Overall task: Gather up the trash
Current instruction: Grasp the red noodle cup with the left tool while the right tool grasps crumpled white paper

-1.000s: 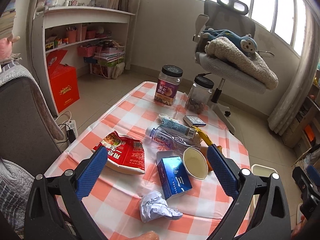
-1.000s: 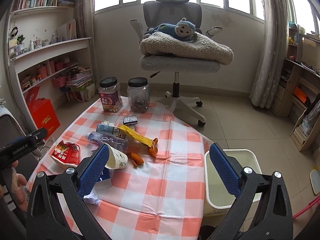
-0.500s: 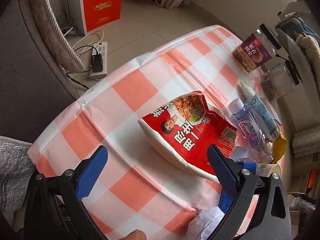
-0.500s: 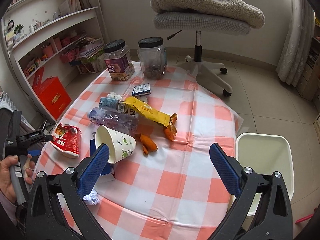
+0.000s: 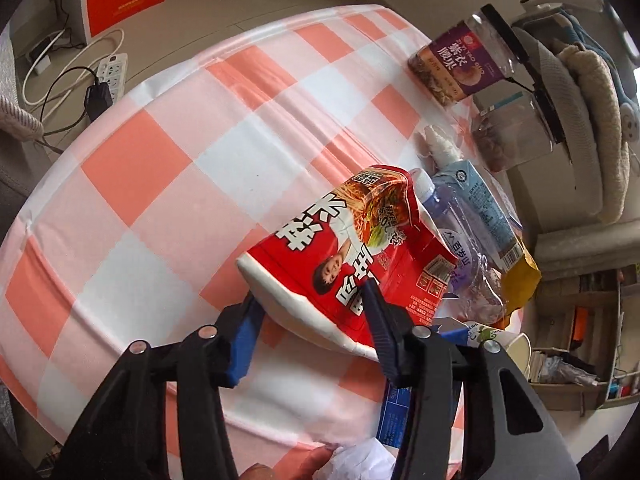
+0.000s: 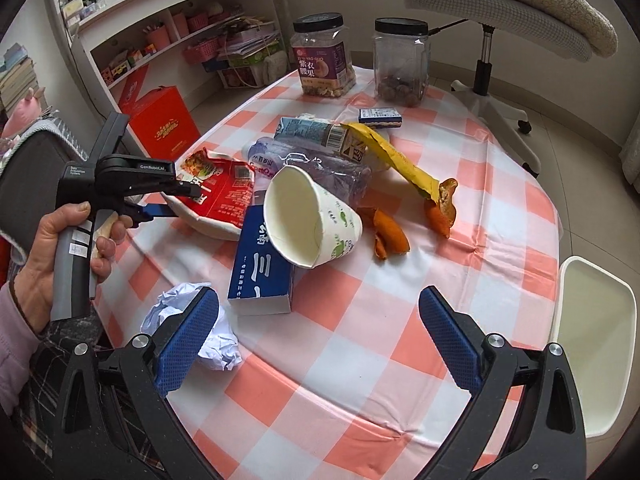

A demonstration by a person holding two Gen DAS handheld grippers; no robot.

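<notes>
— Obstructions, left wrist view?
— Carton (image 5: 394, 408) mostly behind a finger; paper ball (image 5: 360, 462) cut by the bottom edge.
— Right wrist view?
— Bin (image 6: 592, 344) cropped at right; bottle (image 6: 320, 170) largely behind the cup (image 6: 316, 220).

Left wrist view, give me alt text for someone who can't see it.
The left gripper, with blue-padded fingers, is closed on the rim of a crushed red and white instant noodle bowl on a table with an orange and white checked cloth. Behind the bowl lie a squashed clear plastic bottle and two black-lidded clear jars.
</notes>
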